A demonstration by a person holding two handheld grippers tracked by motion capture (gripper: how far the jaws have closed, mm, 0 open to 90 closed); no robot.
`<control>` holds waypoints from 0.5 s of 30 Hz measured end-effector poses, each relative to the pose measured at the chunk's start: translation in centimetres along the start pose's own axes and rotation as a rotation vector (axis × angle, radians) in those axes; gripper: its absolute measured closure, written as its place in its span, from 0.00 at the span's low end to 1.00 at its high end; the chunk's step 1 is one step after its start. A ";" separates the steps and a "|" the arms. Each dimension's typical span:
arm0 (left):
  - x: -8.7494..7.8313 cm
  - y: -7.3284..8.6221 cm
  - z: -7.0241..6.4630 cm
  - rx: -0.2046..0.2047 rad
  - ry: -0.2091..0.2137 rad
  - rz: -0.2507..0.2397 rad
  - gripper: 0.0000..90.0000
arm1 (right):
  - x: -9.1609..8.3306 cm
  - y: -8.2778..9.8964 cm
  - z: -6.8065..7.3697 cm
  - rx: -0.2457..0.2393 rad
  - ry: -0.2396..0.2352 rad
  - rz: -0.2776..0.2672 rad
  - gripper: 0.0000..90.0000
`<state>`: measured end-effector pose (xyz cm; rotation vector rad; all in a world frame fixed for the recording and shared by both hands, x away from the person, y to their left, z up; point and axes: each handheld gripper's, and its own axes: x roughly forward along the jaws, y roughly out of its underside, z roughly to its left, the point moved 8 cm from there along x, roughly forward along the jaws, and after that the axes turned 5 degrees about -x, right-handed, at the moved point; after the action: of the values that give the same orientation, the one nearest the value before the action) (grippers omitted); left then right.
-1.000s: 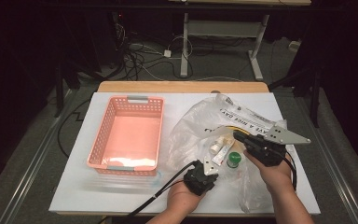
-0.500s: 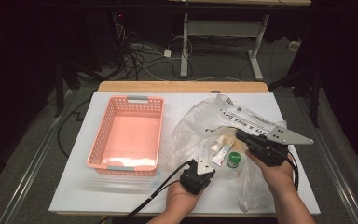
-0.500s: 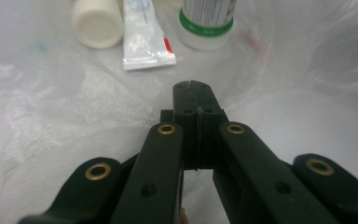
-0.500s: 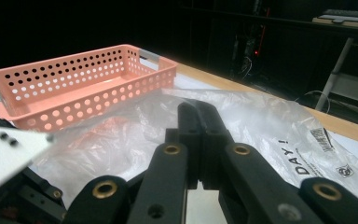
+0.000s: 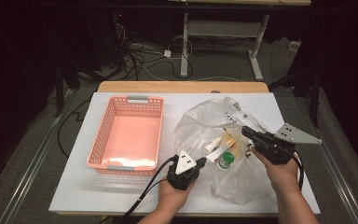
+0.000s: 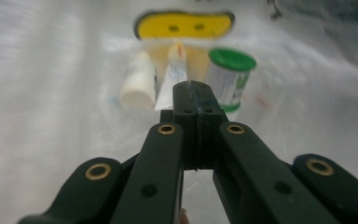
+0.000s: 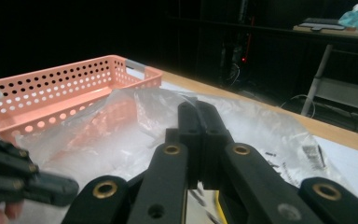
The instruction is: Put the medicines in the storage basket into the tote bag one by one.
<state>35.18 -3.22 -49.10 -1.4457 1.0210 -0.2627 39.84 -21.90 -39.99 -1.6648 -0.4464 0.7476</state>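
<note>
A clear plastic bag [image 5: 205, 123] lies on the white table [image 5: 121, 196], right of centre. Inside it are a white bottle [image 6: 137, 86], a tube [image 6: 175, 70], a green-capped jar [image 5: 224, 160] and a yellow item [image 6: 184, 25]. My left gripper [image 5: 200, 162] is at the bag's near left edge, jaws shut [image 6: 196, 91] on the film just before the tube. On the bag's right side, my right gripper [image 5: 244, 130] is shut on a raised fold of film [image 7: 196, 109].
A pink perforated basket [image 5: 100, 140] stands left of the bag with nothing in it; its rim [image 7: 74, 70] lies beyond the bag in the right gripper view. Dark floor with cables and metal table legs [image 5: 184, 42] lies past the far edge.
My left gripper has shifted a little left and forward along the bag's near edge. The right gripper has edged slightly right with the film in it.
</note>
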 end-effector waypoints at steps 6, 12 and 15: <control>-1.0 -2.0 0.5 0.027 -0.016 -0.049 0.99 | -0.2 -0.7 -0.1 0.004 0.011 -0.029 1.00; -1.6 -3.8 0.2 0.072 -0.017 -0.088 0.99 | -0.6 -1.3 -0.3 0.017 0.029 -0.055 1.00; -1.9 -4.8 0.0 0.092 -0.015 -0.108 0.98 | -0.6 -1.5 -0.4 0.009 0.035 -0.060 1.00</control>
<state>36.12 -2.74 -44.10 -1.4190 0.9089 -0.3722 39.79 -22.22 -38.39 -1.6467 -0.4654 0.6746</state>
